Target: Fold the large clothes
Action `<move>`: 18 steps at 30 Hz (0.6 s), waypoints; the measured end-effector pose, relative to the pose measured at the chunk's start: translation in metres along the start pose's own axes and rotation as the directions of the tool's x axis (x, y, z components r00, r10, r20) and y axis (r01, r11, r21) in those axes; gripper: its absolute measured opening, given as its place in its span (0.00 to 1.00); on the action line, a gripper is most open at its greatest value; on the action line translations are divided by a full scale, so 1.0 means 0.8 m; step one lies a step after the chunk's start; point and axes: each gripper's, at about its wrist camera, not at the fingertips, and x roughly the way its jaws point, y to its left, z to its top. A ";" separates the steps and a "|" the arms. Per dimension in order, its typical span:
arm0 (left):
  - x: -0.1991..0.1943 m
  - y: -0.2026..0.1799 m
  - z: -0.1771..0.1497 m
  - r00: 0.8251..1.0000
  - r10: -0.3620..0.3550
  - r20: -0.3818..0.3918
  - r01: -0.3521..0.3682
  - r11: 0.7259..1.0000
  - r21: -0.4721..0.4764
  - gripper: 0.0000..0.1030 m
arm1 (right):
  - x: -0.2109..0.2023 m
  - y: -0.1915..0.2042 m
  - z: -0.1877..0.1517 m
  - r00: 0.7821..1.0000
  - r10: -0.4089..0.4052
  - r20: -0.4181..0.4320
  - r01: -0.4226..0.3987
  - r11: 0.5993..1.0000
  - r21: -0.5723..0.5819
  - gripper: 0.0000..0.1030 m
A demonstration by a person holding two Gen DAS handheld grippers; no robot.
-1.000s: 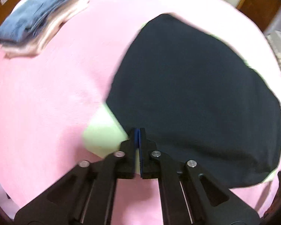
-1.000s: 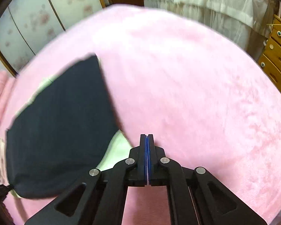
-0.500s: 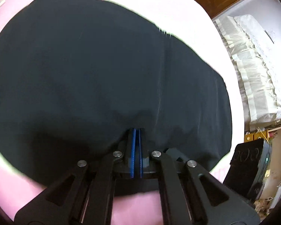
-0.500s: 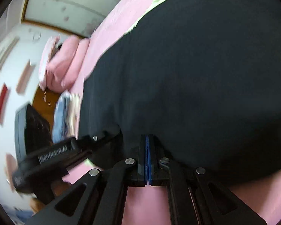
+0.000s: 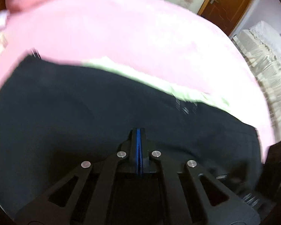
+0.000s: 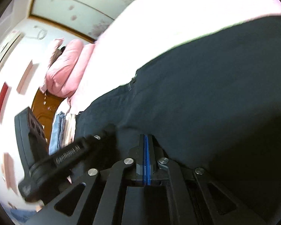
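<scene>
A large black garment (image 5: pixel 84 108) with a pale green underside strip (image 5: pixel 151 80) lies spread on a pink bed (image 5: pixel 121 31). My left gripper (image 5: pixel 138 131) is shut, its fingertips pinching the near edge of the black cloth. My right gripper (image 6: pixel 145 136) is shut on the same garment (image 6: pixel 215 86) at its near edge. The left gripper also shows in the right wrist view (image 6: pixel 95 140), close beside the right one on its left.
Pink pillows (image 6: pixel 65 69) lie at the bed's head. A stack of folded clothes (image 6: pixel 63 131) sits by the garment's far end. A wooden door (image 5: pixel 228 3) and a white-covered piece of furniture (image 5: pixel 266 56) stand beyond the bed.
Both grippers carried the garment's edge across the cloth, folding it over itself. The black cloth now lies lower and flatter, with pink bed showing beyond it. The two grippers came close together.
</scene>
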 end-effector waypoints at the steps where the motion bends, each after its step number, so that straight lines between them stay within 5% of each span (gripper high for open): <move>1: -0.003 0.012 0.004 0.999 0.029 0.029 -0.029 1.000 0.002 0.01 | -0.006 -0.008 0.007 0.999 -0.010 0.033 0.011 1.000 -0.016 0.00; 5: 0.004 0.098 0.020 0.999 0.002 0.047 0.001 0.998 -0.064 0.01 | -0.067 -0.092 0.045 0.982 -0.102 0.160 0.100 0.995 0.023 0.00; 7: 0.004 0.148 0.029 0.998 0.012 0.054 -0.005 0.991 -0.132 0.01 | -0.118 -0.126 0.037 0.953 -0.186 0.241 0.178 0.983 0.052 0.00; 10: 0.000 0.210 0.045 0.981 0.184 0.055 -0.172 0.970 -0.174 0.01 | -0.173 -0.177 0.032 0.885 -0.348 0.308 0.309 0.936 0.167 0.00; 13: -0.011 0.257 0.056 0.979 0.200 0.038 -0.192 0.968 -0.162 0.01 | -0.210 -0.197 0.022 0.794 -0.523 0.311 0.459 0.850 0.257 0.00; 15: -0.025 0.267 0.064 0.979 0.203 0.025 -0.199 0.975 -0.101 0.01 | -0.237 -0.218 0.016 0.810 -0.498 0.310 0.399 0.855 0.331 0.00; 18: -0.058 0.258 0.067 0.958 0.285 0.036 -0.283 0.958 -0.049 0.01 | -0.271 -0.223 0.008 0.798 -0.514 0.315 0.392 0.839 0.378 0.00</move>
